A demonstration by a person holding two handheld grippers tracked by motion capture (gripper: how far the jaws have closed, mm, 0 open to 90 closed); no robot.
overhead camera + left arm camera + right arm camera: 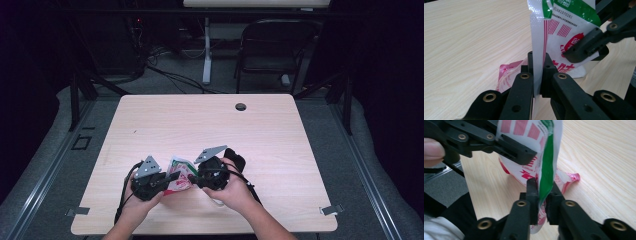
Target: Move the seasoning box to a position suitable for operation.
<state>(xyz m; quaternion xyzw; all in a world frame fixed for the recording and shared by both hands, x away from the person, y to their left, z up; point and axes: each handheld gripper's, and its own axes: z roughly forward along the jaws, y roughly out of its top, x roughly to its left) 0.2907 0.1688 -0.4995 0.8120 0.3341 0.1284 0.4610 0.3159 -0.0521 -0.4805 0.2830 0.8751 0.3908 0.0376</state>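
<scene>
A white snack packet [179,177] printed in red and green is held just above the wooden table [210,125], near its front edge. My left gripper [172,176] comes at it from the left and my right gripper [191,177] from the right. In the left gripper view the left gripper [538,62] is shut on the packet's [564,22] white sealed edge, while the right gripper [574,53] pinches it farther up. In the right gripper view the right gripper [543,190] clamps the packet's [547,165] green edge, and the left gripper [524,155] grips it above.
A cable hole [240,106] sits near the table's far edge. Behind the table stand a black chair [272,45] and another desk's white leg [206,50]. A black object [235,159] lies by the right hand.
</scene>
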